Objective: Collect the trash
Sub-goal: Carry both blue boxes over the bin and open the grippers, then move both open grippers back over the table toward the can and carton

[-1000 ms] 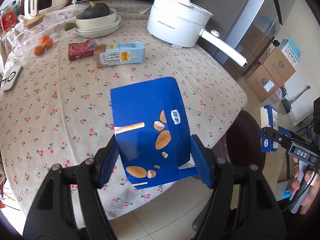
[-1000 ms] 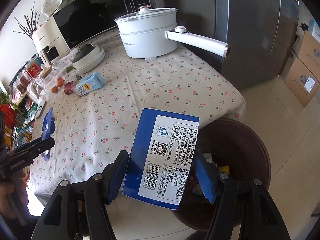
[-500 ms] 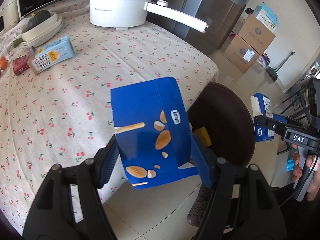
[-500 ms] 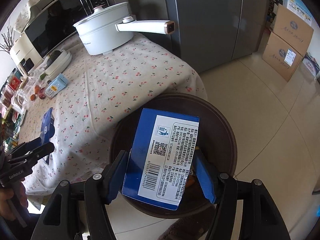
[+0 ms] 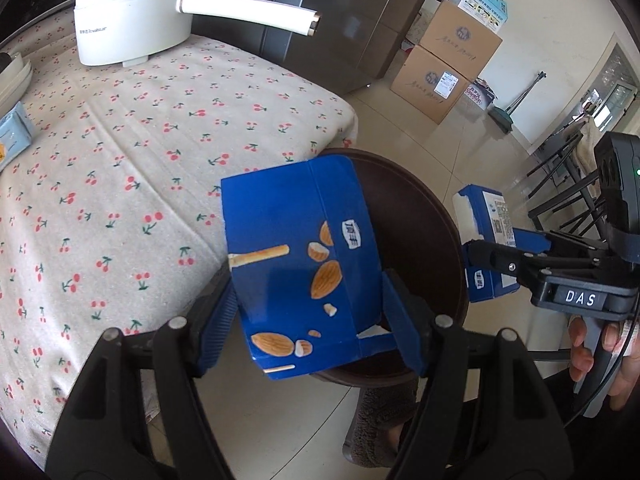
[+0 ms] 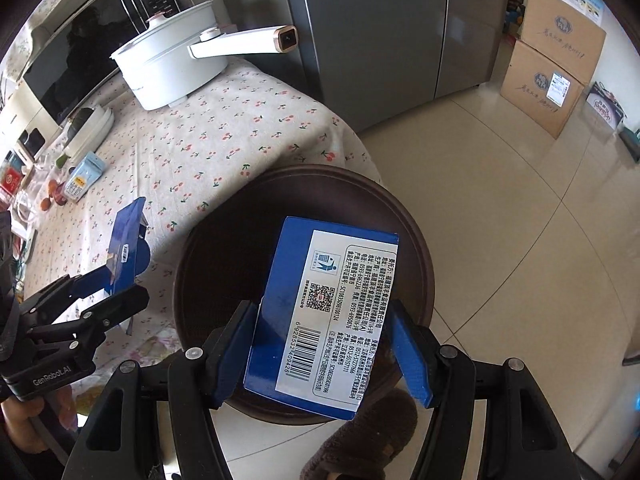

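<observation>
2 boxes above the round dark brown bin point(image 6: 304, 184)

Left gripper point(image 5: 310, 322) jaws are opening around the blue almond-print carton point(image 5: 300, 264), which may fall outside; right gripper point(image 6: 324, 344) clamps the blue barcode-label carton point(image 6: 320, 320).

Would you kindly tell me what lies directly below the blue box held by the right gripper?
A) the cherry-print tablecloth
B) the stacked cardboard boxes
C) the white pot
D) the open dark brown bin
D: in the right wrist view, the blue box sits between the right gripper's fingers, with the round rim of the dark brown bin framing it; the tablecloth lies off to the side.
</observation>
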